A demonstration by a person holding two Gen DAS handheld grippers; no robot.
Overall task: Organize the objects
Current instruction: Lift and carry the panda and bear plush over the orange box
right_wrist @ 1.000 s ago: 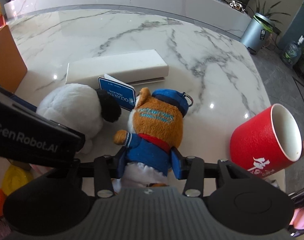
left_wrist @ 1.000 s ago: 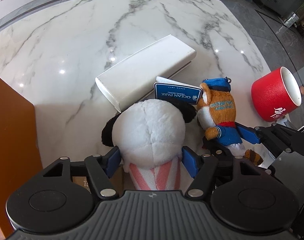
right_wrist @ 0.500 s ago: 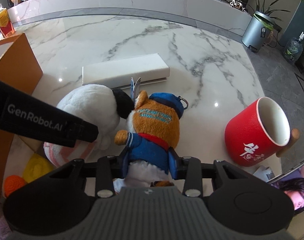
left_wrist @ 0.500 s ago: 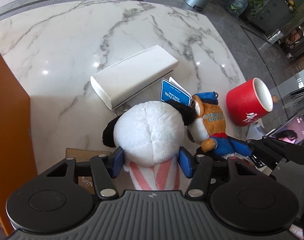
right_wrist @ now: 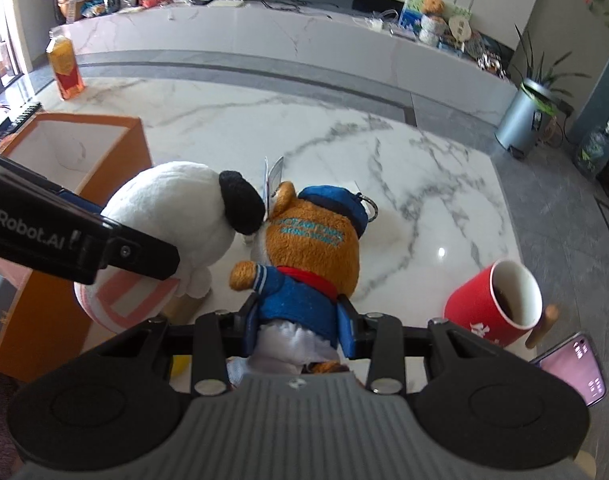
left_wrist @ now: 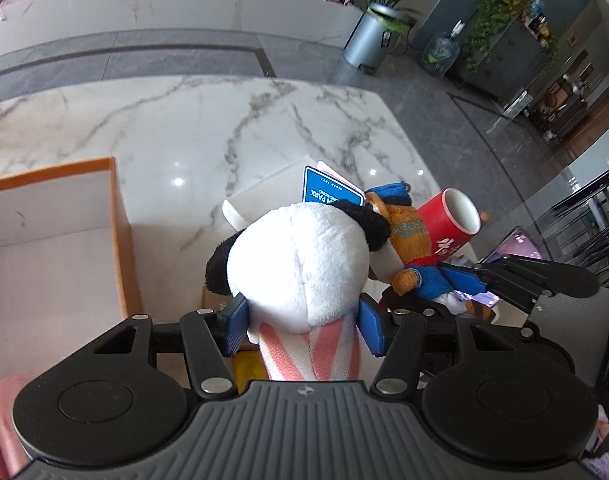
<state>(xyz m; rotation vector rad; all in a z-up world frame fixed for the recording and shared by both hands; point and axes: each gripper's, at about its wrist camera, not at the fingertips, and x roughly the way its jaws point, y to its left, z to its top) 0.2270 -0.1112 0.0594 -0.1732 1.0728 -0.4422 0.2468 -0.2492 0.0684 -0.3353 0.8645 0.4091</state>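
My left gripper (left_wrist: 302, 326) is shut on a white panda plush (left_wrist: 300, 264) with black ears and pink-striped body, held above the marble table. It also shows in the right wrist view (right_wrist: 172, 208). My right gripper (right_wrist: 298, 326) is shut on an orange plush (right_wrist: 312, 248) in a blue jacket and cap, held up beside the panda; it also shows in the left wrist view (left_wrist: 408, 236). An open orange box (right_wrist: 84, 148) with a white inside stands at the left, also in the left wrist view (left_wrist: 52, 232).
A red mug (right_wrist: 492, 304) stands at the right on the marble table (right_wrist: 424, 200). A white flat box (left_wrist: 264, 196) lies behind the plushes. A phone (right_wrist: 576, 368) lies at the table's right edge. An orange juice bottle (right_wrist: 66, 68) stands far left.
Both grippers have lifted their plushes well up from the table and tilted toward level. The orange box's open top has come into view at the left.
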